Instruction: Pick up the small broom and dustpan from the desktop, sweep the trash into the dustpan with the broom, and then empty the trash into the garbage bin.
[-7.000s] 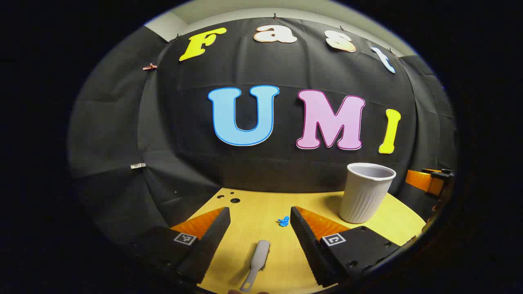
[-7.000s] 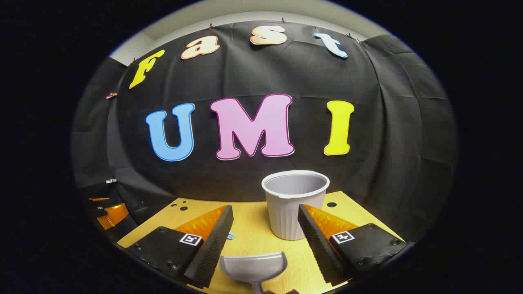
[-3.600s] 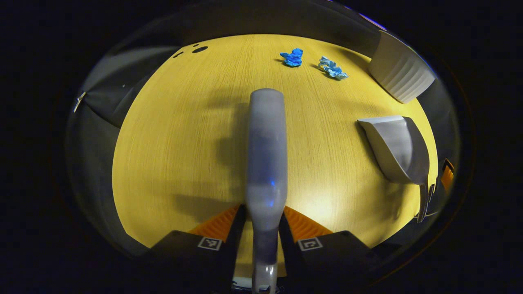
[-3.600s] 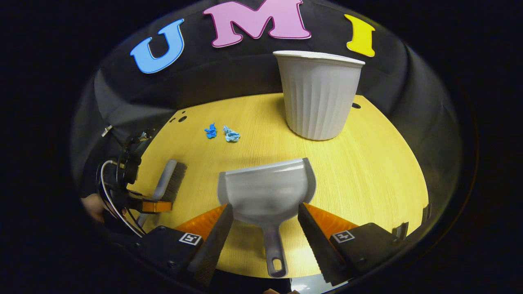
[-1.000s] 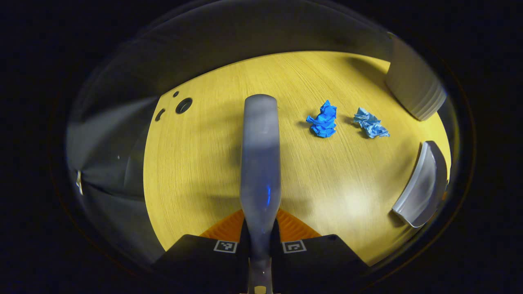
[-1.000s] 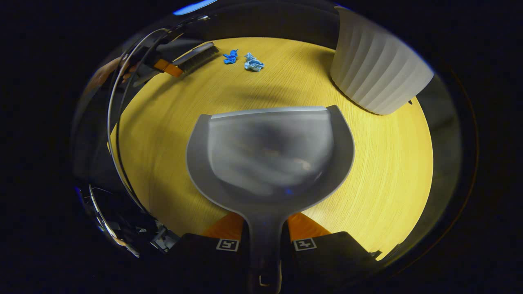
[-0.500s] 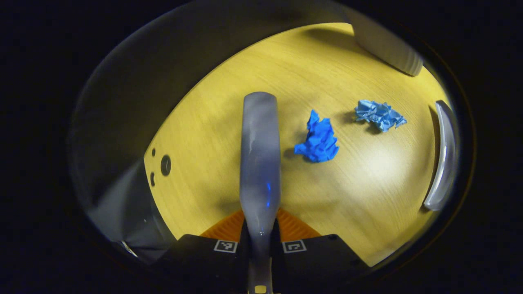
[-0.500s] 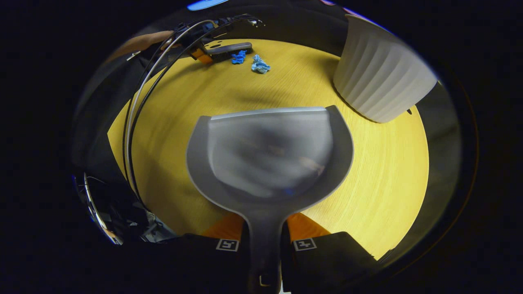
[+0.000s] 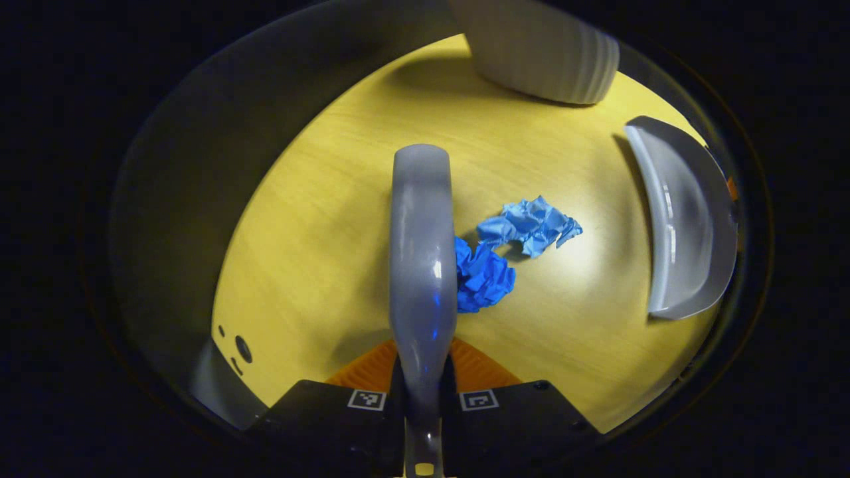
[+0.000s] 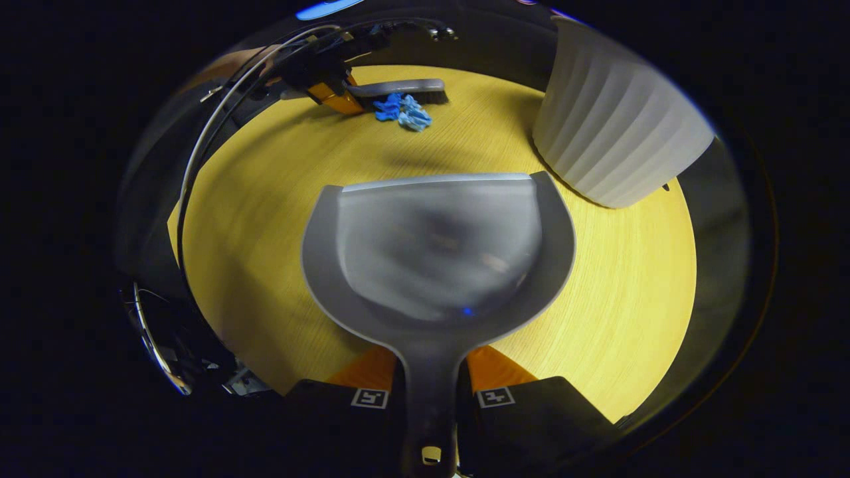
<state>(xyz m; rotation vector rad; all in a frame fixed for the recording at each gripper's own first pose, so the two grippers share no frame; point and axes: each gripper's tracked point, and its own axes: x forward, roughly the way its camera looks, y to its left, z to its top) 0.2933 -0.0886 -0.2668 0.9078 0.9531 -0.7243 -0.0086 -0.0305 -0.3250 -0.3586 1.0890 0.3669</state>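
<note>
beside the broom (image 9: 421, 245) clamped in the left gripper (image 9: 422, 392), blue scraps (image 9: 508, 249) lie toward the dustpan (image 9: 684, 219), itself clamped by the right gripper (image 10: 430, 392).

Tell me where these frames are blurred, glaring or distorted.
Left gripper view: a bright glare patch on the desktop beside the blue paper scraps; the fisheye bends the dustpan.
Right gripper view: the dustpan's inside looks smeared and soft, and the bin leans, warped by the lens.

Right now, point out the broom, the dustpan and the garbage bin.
broom (image 9: 421, 245), left gripper view, back of its head.
dustpan (image 10: 438, 245), right gripper view, inside of its scoop.
garbage bin (image 10: 617, 139), right gripper view, ribbed side wall.
</note>
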